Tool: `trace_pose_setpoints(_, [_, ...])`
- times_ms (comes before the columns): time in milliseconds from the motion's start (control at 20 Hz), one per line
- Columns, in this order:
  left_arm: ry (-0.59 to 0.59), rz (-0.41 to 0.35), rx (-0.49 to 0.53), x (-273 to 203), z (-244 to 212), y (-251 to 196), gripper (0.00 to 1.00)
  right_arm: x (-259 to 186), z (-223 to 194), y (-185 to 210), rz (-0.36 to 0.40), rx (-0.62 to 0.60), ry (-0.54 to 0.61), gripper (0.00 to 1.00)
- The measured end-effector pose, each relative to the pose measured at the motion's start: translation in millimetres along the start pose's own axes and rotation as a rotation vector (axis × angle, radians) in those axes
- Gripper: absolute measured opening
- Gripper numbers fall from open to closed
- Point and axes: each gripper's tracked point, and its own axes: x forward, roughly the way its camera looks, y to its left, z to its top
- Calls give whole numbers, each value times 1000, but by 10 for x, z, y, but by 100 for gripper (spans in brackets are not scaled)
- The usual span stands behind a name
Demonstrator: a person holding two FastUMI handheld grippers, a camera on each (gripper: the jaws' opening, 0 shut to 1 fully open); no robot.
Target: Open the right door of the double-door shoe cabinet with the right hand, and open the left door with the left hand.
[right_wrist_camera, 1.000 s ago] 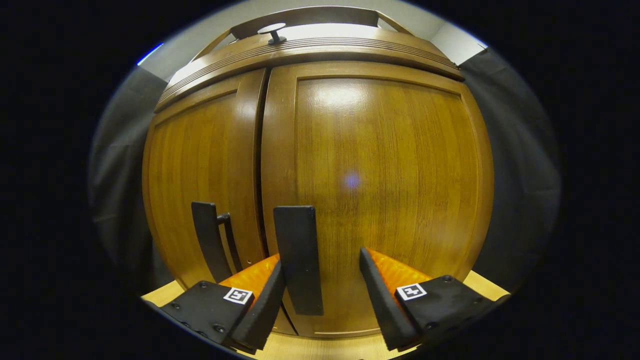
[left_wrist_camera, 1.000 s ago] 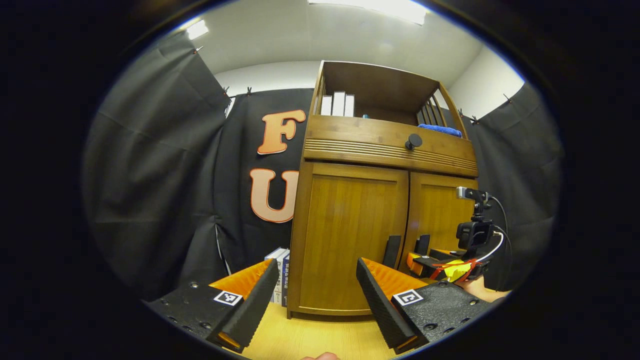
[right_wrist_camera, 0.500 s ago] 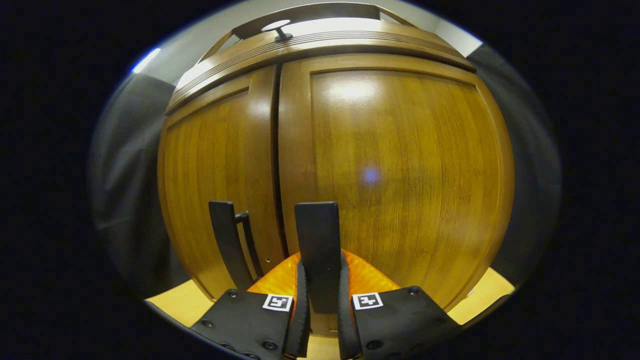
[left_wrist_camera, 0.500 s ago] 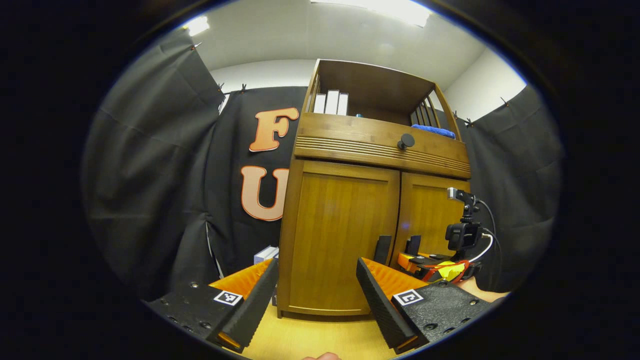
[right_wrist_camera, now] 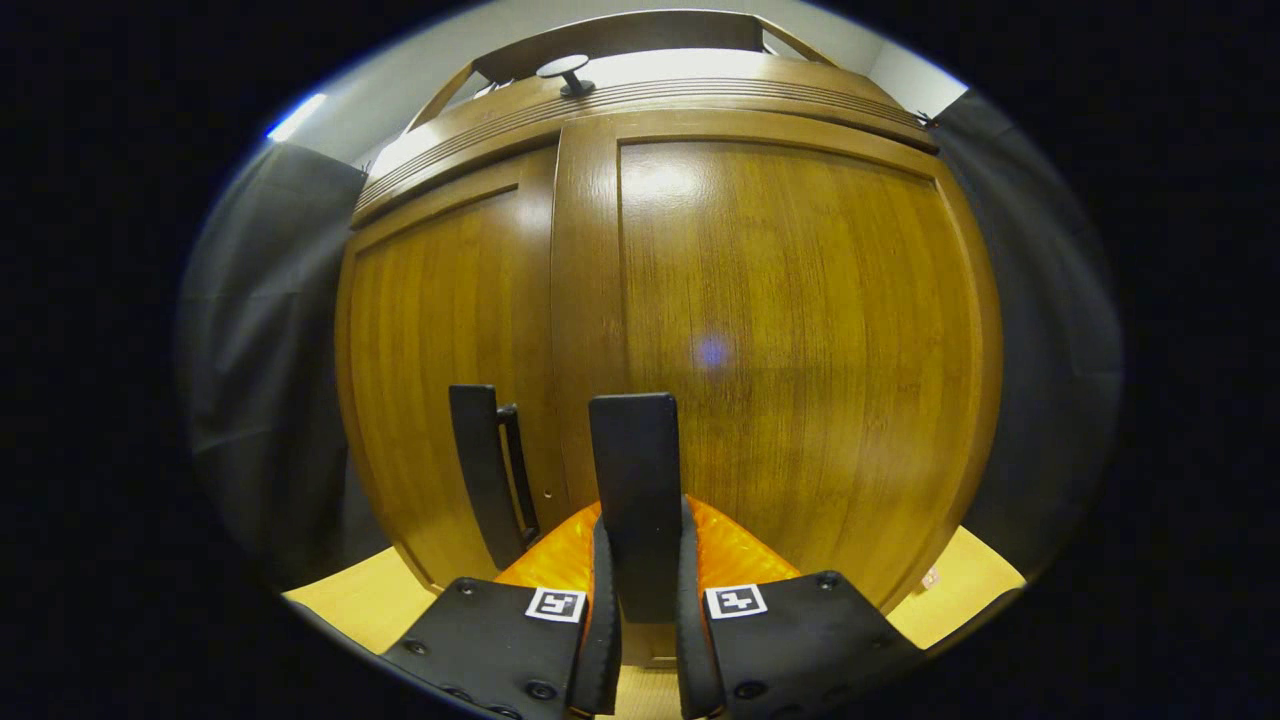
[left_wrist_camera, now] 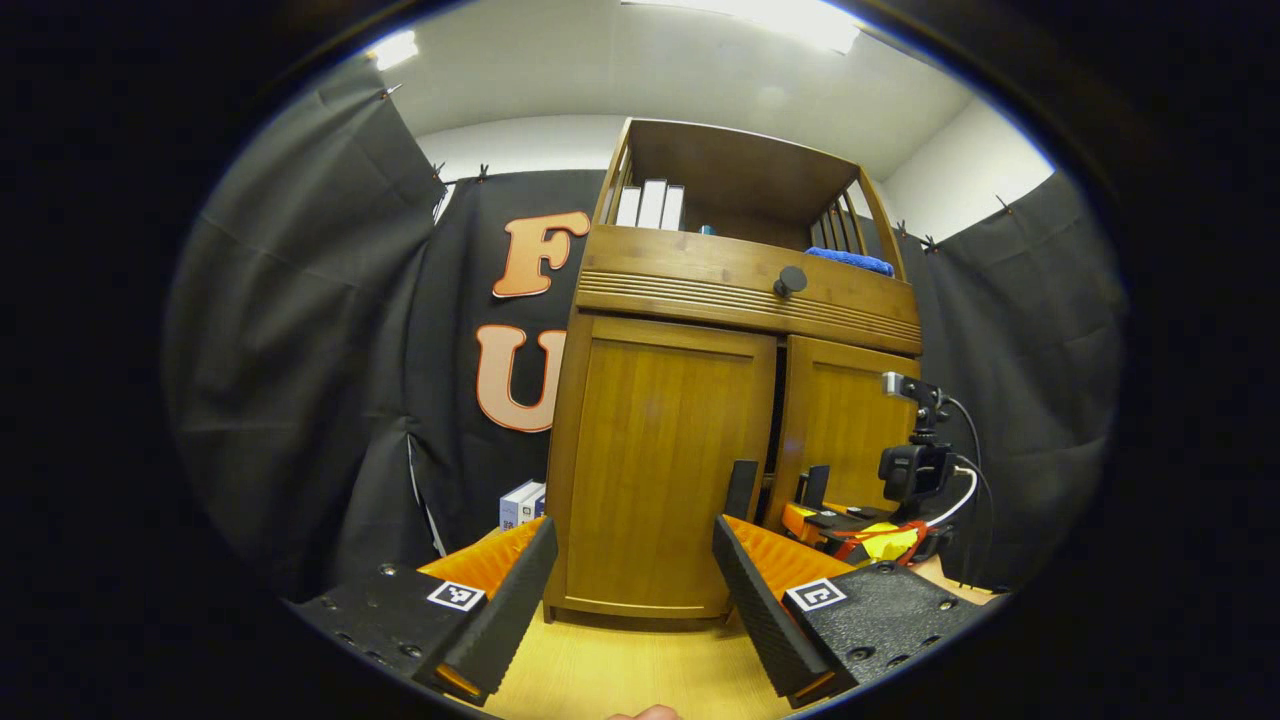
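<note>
The wooden shoe cabinet [left_wrist_camera: 600, 480] stands ahead on a light wood surface. In the right gripper view my right gripper [right_wrist_camera: 642, 540] is shut on the dark upright handle [right_wrist_camera: 633, 470] of the right door [right_wrist_camera: 800, 330]. In the left gripper view the right door [left_wrist_camera: 850, 430] stands slightly ajar, with a dark slit along its inner edge. The left door [left_wrist_camera: 660, 470] is shut, and its handle [left_wrist_camera: 742, 487] is free. My left gripper [left_wrist_camera: 632, 600] hangs open in front of the left door, well short of it. The right gripper [left_wrist_camera: 835, 520] appears at the right door's handle.
A drawer front with a round knob [left_wrist_camera: 792, 281] runs above the doors. The open shelf on top holds white books [left_wrist_camera: 650, 205] and a blue cloth [left_wrist_camera: 850, 262]. Small boxes [left_wrist_camera: 520, 503] stand on the wood surface [left_wrist_camera: 620, 670] left of the cabinet.
My right gripper went from open around the right door's handle to shut on it, and the door has come slightly ajar. The left gripper has drifted; the cabinet sits further left in its view.
</note>
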Motion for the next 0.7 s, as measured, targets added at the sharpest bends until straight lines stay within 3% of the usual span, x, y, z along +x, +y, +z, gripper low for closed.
trace_pose_setpoints(200, [-4, -11, 11, -51, 11, -76, 95, -354, 28, -81, 13, -6, -2, 27])
trace_pose_setpoints(350, [-4, -34, 19, -45, 11, -168, 94, -612, 32, -150, 31, 7, 12, 35])
trace_pose_setpoints(700, [15, -127, 1, 18, -57, -503, 92, -1120, 63, -456, -35, 6, 16, 30])
